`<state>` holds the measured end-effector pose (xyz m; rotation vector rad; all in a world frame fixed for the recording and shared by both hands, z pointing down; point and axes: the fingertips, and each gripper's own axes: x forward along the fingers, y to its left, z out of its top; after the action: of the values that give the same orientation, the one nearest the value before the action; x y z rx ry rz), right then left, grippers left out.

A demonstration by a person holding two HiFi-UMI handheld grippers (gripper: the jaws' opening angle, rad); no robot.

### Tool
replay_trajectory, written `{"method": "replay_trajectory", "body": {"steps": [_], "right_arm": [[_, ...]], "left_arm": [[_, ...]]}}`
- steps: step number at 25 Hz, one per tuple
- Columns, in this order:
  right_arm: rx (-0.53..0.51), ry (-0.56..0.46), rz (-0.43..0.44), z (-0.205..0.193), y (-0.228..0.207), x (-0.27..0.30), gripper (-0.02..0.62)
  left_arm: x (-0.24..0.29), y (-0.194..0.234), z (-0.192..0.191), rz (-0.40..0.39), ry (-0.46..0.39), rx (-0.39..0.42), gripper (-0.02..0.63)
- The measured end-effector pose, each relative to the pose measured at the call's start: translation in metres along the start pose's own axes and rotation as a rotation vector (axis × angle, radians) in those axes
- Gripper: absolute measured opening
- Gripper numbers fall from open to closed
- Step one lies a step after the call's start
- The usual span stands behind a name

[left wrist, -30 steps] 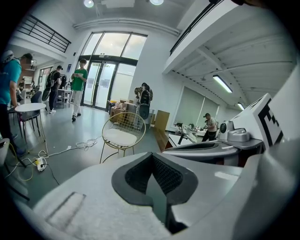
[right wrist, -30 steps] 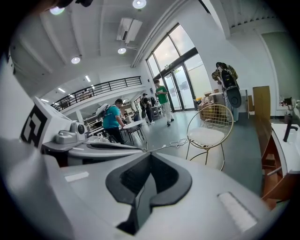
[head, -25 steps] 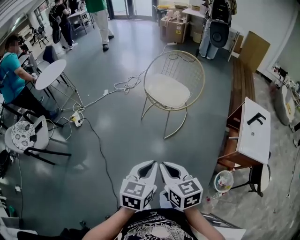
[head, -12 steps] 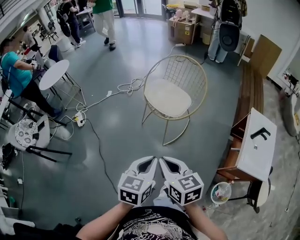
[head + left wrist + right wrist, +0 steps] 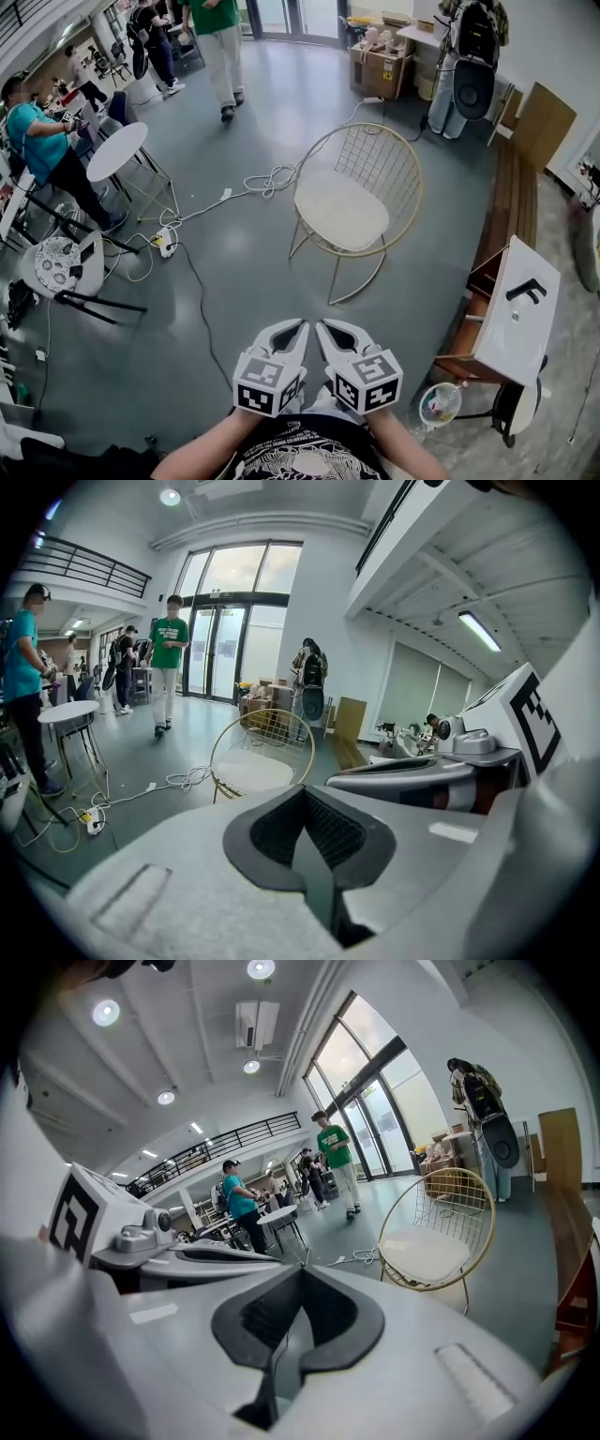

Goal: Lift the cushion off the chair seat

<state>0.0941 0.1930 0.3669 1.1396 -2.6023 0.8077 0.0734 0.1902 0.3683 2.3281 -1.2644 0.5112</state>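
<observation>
Both left tongs [image 5: 296, 328] and right tongs [image 5: 323, 328] closed, empty; round, seemingly padded cushion [image 5: 341, 209] fills wire chair [image 5: 373, 157].

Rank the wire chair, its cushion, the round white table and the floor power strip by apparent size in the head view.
1. wire chair
2. cushion
3. round white table, only slightly smaller than the cushion
4. power strip

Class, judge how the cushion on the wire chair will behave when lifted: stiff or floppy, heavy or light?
The cushion looks thin and seems to follow the seat's dish, so it probably sags if gripped at one edge. Being thin, it is likely light. No ties to the chair show, so it should lift freely.
</observation>
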Motion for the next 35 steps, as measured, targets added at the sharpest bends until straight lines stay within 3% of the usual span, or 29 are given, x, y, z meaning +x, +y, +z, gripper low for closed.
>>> {"method": "replay_trajectory", "body": {"steps": [7, 15, 23, 35], "right_arm": [[-0.026, 0.031, -0.01, 0.004, -0.016, 0.024, -0.003], [-0.039, 0.045, -0.048, 0.035, -0.05, 0.071, -0.003], [-0.006, 0.072, -0.104, 0.061, -0.065, 0.15, -0.003], [0.03, 0.148, -0.208, 0.096, -0.107, 0.225, -0.002]], "left_arm": [[0.025, 0.023, 0.005, 0.001, -0.01, -0.03, -0.009], [0.075, 0.058, 0.032, -0.046, -0.027, -0.059, -0.008], [0.112, 0.134, 0.052, -0.102, 0.006, -0.103, -0.008], [0.178, 0.201, 0.072, -0.194, 0.079, -0.22, -0.005]]}}
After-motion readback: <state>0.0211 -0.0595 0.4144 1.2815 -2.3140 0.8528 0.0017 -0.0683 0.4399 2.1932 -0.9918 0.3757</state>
